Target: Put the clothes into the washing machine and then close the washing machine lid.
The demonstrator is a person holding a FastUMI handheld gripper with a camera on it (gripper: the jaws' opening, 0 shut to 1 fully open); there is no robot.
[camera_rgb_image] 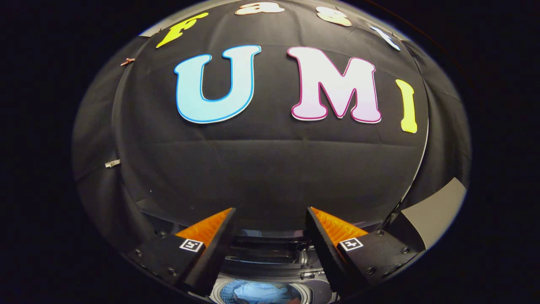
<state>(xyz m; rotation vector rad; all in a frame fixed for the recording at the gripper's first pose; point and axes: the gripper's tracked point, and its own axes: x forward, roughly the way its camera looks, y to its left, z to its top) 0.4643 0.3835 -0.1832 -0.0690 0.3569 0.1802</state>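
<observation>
Spread wide apart, the gripper holds nothing; its two fingers rise from the lower part of the frame with an open gap between them. Each finger carries one small square black-and-white marker tag, two in all, and their patterns are too small to read as writing.

Below and between the fingers, at the bottom centre of the frame, sits the washing machine, its lid up so the round drum opening shows. Inside the drum lies one bundle of light blue clothes, partly cut off at the bottom; whether it is one garment or several I cannot tell.

Beyond the fingers hangs the black cloth wall. At the lower right of the frame stands one grey panel.
</observation>
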